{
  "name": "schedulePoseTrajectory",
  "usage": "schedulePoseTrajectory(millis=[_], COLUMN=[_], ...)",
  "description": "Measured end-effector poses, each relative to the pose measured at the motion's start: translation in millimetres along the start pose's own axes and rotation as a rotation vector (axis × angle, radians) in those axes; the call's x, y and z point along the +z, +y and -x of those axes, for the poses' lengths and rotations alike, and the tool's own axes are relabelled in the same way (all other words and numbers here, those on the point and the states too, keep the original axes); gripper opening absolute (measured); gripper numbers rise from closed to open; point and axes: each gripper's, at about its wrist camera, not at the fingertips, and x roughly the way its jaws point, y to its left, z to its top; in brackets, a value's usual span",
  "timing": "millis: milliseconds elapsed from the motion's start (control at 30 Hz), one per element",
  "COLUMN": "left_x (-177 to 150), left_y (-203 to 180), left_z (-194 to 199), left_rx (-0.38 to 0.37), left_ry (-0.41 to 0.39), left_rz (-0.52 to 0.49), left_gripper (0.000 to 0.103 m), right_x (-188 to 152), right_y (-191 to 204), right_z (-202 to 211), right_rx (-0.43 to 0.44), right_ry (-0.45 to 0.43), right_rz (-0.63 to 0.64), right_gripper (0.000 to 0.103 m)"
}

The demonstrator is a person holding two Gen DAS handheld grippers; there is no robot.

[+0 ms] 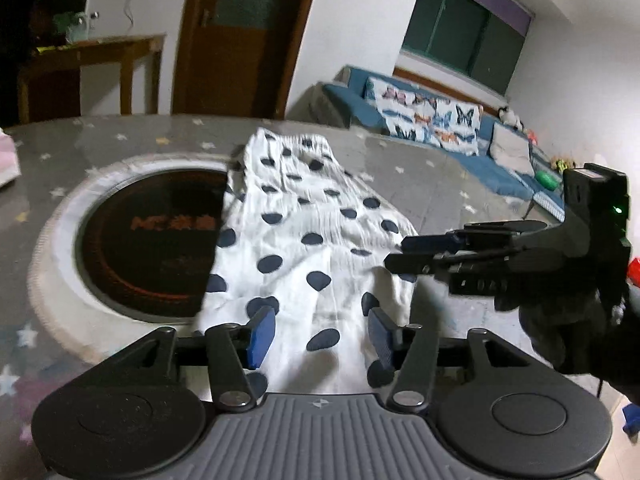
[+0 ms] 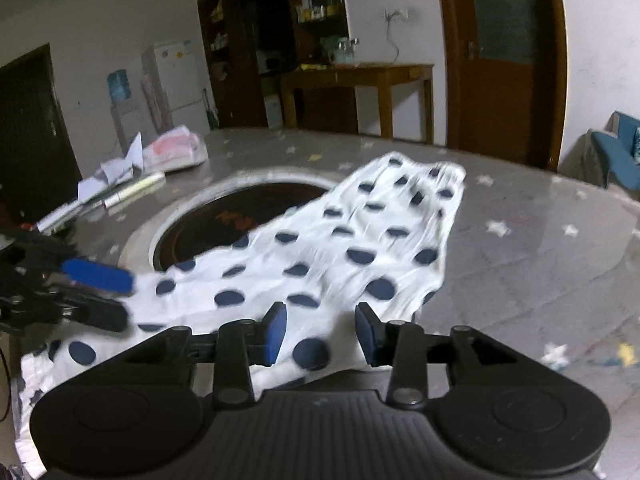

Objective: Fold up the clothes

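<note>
Surface (image 1: 460, 184): a grey, star-printed top was seen, with a round dark hob (image 1: 160, 240) sunk into it.
Garment (image 1: 304, 240): white with dark dots, it was spread flat on the surface, one edge lying over the hob.
Left hand-held gripper (image 1: 320, 336): its jaws were held apart over the near hem, nothing clamped.
Right hand-held gripper (image 2: 322, 332): its jaws were likewise apart, empty.
Risk: thin cloth could be dragged further onto the hob, or bunched if only one layer were pinched.
Writing: orange lettering on the hob was blurred and could not be read.

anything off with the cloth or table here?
Yes: the polka-dot garment lies crumpled, its left edge draped over the round black inset in the table. Both grippers are open, holding nothing.
</note>
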Motion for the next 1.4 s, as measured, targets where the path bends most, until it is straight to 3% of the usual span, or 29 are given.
schedulePoseTrajectory(millis=[167, 267, 433, 500, 600, 800, 900, 967, 1167, 1400], left_x=[7.6, 12.5, 28.1, 32.3, 29.6, 25.7, 23.0, 20.4, 11.0, 12.3], left_y=[0.3, 5.1, -2.2, -6.9, -7.3, 4.1, -7.2, -15.8, -22.9, -18.0], left_z=[-23.8, -18.3, -22.9, -33.7, -50.7, -40.5, -34.4, -32.4, -35.0, -37.4], left_rx=[-0.014, -0.018, -0.027, -0.007, 0.095, 0.087, 0.055, 0.029, -0.01, -0.044], left_ry=[0.031, 0.015, -0.014, -0.004, 0.034, 0.019, 0.016, 0.019, 0.044, 0.046], left_rz=[0.005, 0.022, 0.031, 0.007, -0.044, -0.011, -0.034, -0.055, -0.07, -0.06], left_gripper=[0.05, 0.049, 0.047, 0.046, 0.04, 0.041, 0.044, 0.051, 0.057, 0.065], right_x=[-9.7, -6.8, 12.9, 20.1, 21.9, 21.2, 39.3, 55.4, 100.2, 114.7], right_y=[-1.8, -2.7, -2.5, -1.3, -2.0, -19.8, -33.6, -43.8, -85.3, -122.3], right_z=[4.2, 10.6, 8.5, -0.6, -17.0, -28.1, -29.5, -39.7, -96.2, -152.3], right_rx=[-0.033, -0.057, -0.048, -0.03, -0.035, -0.043, -0.031, -0.055, -0.149, -0.21], right_ry=[0.034, 0.051, 0.005, -0.001, 0.027, 0.076, 0.039, 0.016, 0.004, 0.018], right_rz=[0.019, 0.037, 0.027, 0.02, 0.035, 0.018, -0.029, -0.049, -0.112, -0.194], right_gripper=[0.038, 0.038, 0.038, 0.038, 0.039, 0.039, 0.041, 0.042, 0.05, 0.055])
